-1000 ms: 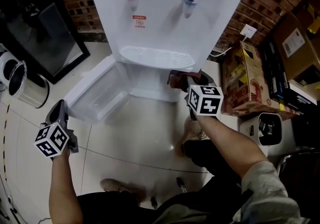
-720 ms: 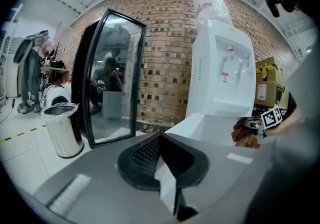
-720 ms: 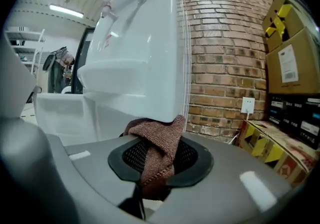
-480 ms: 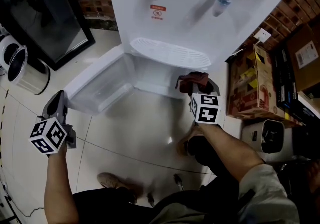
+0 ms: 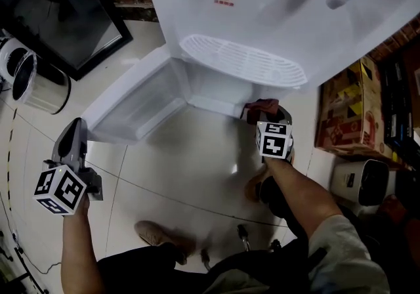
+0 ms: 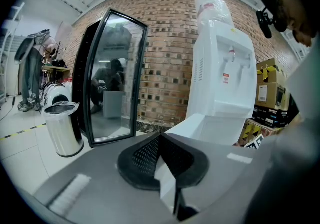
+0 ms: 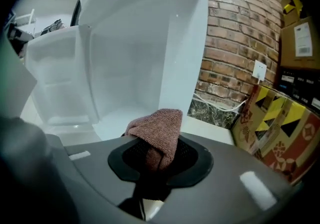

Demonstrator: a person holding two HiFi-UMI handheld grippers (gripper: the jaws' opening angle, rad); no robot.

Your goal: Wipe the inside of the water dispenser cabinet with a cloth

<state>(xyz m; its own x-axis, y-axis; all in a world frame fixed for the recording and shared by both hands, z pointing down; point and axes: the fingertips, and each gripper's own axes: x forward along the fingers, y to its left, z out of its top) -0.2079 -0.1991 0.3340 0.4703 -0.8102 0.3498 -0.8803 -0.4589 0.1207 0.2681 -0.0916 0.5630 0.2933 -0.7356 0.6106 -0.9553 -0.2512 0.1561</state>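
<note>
The white water dispenser (image 5: 262, 10) stands against the brick wall, its lower cabinet door (image 5: 131, 105) swung open to the left. The cabinet interior (image 7: 135, 83) is white and bare. My right gripper (image 5: 264, 110) is shut on a reddish-brown cloth (image 7: 157, 130), low at the cabinet's right front corner; the cloth (image 5: 261, 107) bunches out past the jaws. My left gripper (image 5: 71, 142) is shut and holds nothing, hanging over the floor left of the open door. In the left gripper view the dispenser (image 6: 220, 75) is seen from the side.
A steel bin (image 5: 29, 86) and a dark glass-fronted cabinet (image 5: 72, 10) stand at the left. Cardboard boxes (image 5: 357, 112) and a white appliance (image 5: 364, 181) crowd the right. The person's shoes (image 5: 157, 233) rest on the tiled floor below.
My right gripper has dropped with the cloth to the cabinet opening's right corner. The head view has tilted closer to the dispenser. The left gripper stayed put.
</note>
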